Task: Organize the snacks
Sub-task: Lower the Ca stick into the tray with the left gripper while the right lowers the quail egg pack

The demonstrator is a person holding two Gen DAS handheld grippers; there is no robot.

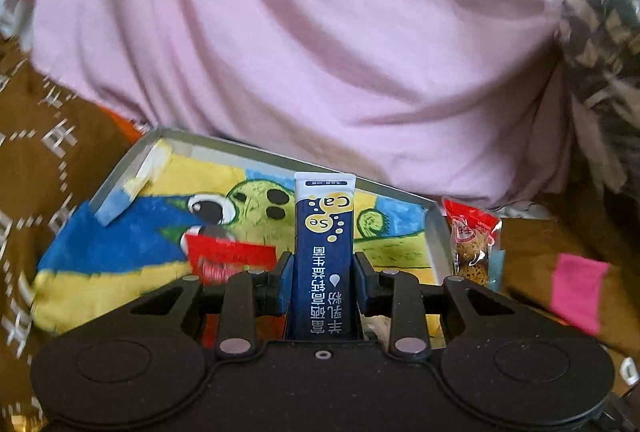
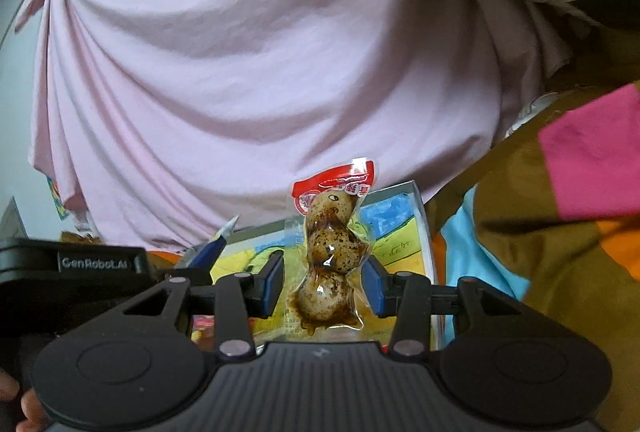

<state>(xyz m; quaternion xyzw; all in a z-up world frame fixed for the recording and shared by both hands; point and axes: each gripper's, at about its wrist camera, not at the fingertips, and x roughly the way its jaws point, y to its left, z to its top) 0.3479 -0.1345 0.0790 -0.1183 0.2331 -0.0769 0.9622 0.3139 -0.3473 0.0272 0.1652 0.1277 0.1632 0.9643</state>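
Observation:
My left gripper (image 1: 323, 264) is shut on a dark blue stick sachet (image 1: 323, 232) that stands upright between the blue pads, above a shallow grey tray (image 1: 132, 156) lined with a colourful cartoon drawing. A red snack packet (image 1: 228, 258) lies in the tray at the left. My right gripper (image 2: 325, 274) holds a clear vacuum pack of brown speckled quail eggs (image 2: 330, 252) with a red top, upright between its pads, over the tray's corner (image 2: 418, 208). The sachet's tip (image 2: 218, 244) and the left gripper's body (image 2: 80, 264) show at left in the right wrist view.
A red-topped packet with a brown snack (image 1: 474, 244) lies just right of the tray on the brown patterned cloth (image 1: 44, 152). A big pink cloth bundle (image 1: 300, 32) rises behind the tray. A pink patch (image 1: 578, 292) lies to the right.

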